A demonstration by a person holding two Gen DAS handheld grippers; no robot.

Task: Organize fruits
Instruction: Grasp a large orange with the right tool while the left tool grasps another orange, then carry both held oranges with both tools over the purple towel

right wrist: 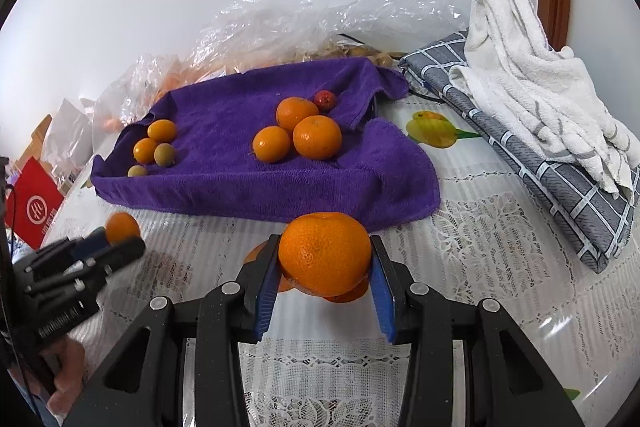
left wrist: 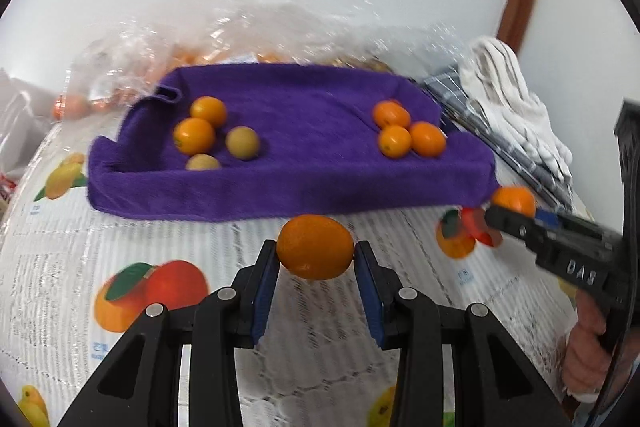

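I work over a worktop (right wrist: 500,267) covered with a white lace-pattern plastic cloth printed with fruit pictures, standing against a plain pale wall. At the back lie crumpled clear plastic bags (right wrist: 280,23), and to the right a grey checked folded cloth (right wrist: 560,195) carries a white striped towel (right wrist: 532,75).

On the left side of the spread purple terry towel (right wrist: 248,187) I see a small group: two little orange kumquat-like fruits and two dull yellow-brown round fruits (right wrist: 164,153). More to the right on the same towel sits a group of three round orange mandarins (right wrist: 317,137) with a tiny red fruit (right wrist: 325,100) behind them.

My left claw (left wrist: 315,253) is closed on a small oval orange citrus fruit (left wrist: 315,247); the blue pads (left wrist: 266,287) press its two ends, and it hangs just in front of the towel edge. My right claw (right wrist: 325,261) is gripping a large round orange mandarin (right wrist: 325,253) across its widest part, also just before the towel.

I judge both fruits light, with a smooth and a little slippery peel, and soft enough to bruise under a hard squeeze. The oval one is held by its tips, so it could turn or slip; a hold across the middle would be safer. The mandarin gives under pressure, so I would keep the grip gentle.
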